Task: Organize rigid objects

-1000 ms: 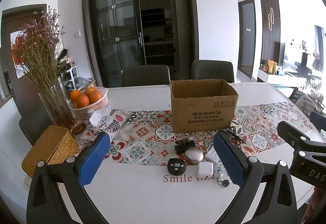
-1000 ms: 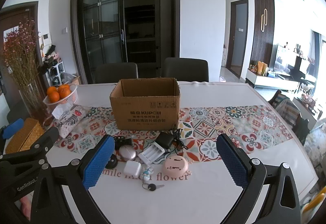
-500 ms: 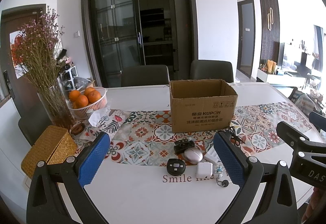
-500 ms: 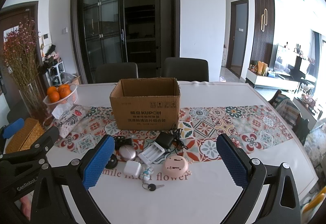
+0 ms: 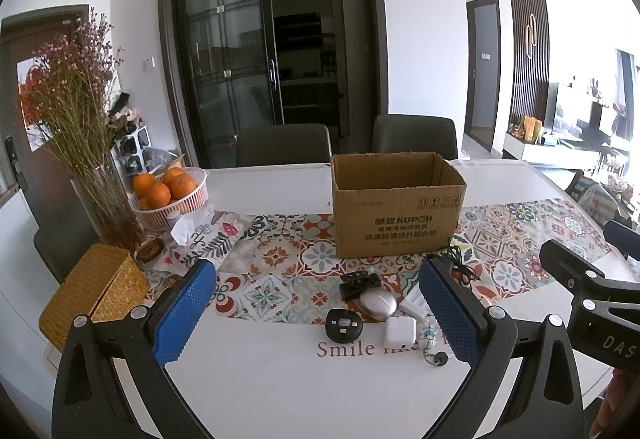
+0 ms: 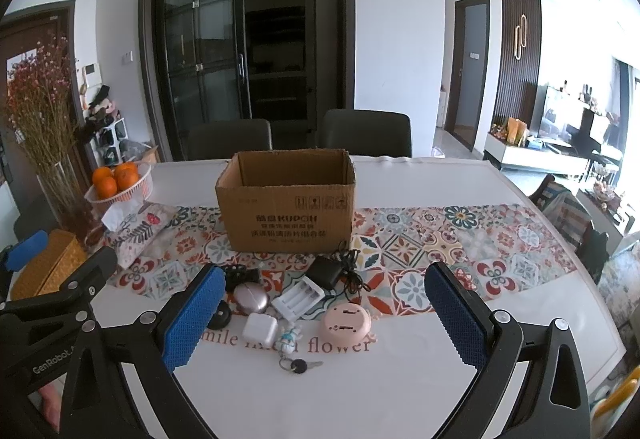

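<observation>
An open cardboard box (image 5: 398, 205) (image 6: 286, 199) stands on the patterned runner. In front of it lie small items: a black round disc (image 5: 343, 325), a silver oval case (image 5: 377, 303) (image 6: 250, 298), a white cube charger (image 5: 399, 331) (image 6: 260, 328), a white battery holder (image 6: 298, 297), a black adapter with cord (image 6: 330, 273), a pink round device (image 6: 346, 322) and a key with a charm (image 6: 296, 363). My left gripper (image 5: 316, 313) is open and empty above the table's near edge. My right gripper (image 6: 324, 317) is open and empty, also held short of the items.
A basket of oranges (image 5: 170, 195), a glass vase of dried flowers (image 5: 104, 211), a woven box (image 5: 94, 293) and a floral tissue pouch (image 6: 138, 229) stand at the left. Two dark chairs (image 6: 366, 133) are behind the table.
The left gripper's view has shifted slightly, so the items sit a little lower and farther left. The right gripper has not moved. Both stay open.
</observation>
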The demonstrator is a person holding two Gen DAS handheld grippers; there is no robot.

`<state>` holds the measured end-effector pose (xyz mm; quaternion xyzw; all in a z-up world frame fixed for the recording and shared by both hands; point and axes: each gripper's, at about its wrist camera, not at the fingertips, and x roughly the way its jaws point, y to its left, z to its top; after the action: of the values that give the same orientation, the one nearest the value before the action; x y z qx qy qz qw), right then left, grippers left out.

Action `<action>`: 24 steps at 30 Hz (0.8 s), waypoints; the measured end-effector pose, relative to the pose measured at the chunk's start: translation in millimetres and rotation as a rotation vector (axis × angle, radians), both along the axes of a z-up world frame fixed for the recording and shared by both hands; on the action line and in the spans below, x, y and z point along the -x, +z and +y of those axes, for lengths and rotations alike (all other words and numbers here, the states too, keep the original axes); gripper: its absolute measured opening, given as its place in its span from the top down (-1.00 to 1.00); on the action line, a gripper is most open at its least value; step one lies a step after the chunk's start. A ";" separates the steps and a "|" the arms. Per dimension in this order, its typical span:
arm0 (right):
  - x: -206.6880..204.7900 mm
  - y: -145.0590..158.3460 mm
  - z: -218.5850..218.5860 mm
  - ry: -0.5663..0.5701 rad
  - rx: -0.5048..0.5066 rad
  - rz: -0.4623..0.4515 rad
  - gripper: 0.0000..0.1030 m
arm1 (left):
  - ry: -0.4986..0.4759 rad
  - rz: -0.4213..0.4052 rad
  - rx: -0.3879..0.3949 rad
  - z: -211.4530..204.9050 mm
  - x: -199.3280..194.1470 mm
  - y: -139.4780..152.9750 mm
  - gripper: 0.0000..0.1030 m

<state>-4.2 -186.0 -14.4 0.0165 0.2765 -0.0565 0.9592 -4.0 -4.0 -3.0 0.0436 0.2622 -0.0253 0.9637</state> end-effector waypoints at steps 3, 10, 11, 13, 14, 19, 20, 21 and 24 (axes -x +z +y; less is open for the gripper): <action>0.0 -1.2 0.1 0.000 -0.001 0.004 -0.96 | -0.004 0.012 0.003 0.1 -4.6 -2.8 -1.00; -7.7 -14.2 -3.4 -0.010 -0.013 0.055 -0.96 | -0.009 0.081 0.004 -0.4 -15.1 -18.5 -1.00; -10.1 -16.7 -4.2 -0.012 -0.015 0.068 -0.96 | -0.010 0.092 0.002 -1.0 -16.4 -21.0 -1.00; -12.8 -22.4 -5.8 -0.016 -0.016 0.091 -0.96 | -0.008 0.109 -0.001 -1.0 -19.1 -26.0 -1.00; -14.8 -25.4 -6.9 -0.019 -0.017 0.103 -0.96 | -0.006 0.118 -0.004 -1.2 -21.0 -28.6 -1.00; -26.3 -42.0 -11.0 -0.019 -0.030 0.165 -0.96 | 0.000 0.176 -0.002 -1.8 -32.3 -44.1 -1.00; -28.3 -45.2 -11.4 -0.018 -0.034 0.173 -0.96 | 0.002 0.189 0.001 -1.8 -35.1 -47.3 -1.00; -31.6 -48.6 -11.7 -0.018 -0.035 0.183 -0.96 | 0.002 0.197 0.004 -2.0 -36.9 -49.3 -1.00; -38.3 -58.0 -12.2 -0.020 -0.036 0.207 -0.96 | 0.001 0.222 0.003 -3.3 -44.9 -59.6 -1.00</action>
<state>34.1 -198.2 -72.4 0.0305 0.3750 -0.0624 0.9244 40.9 -7.3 -62.6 0.0390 0.3673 -0.0299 0.9288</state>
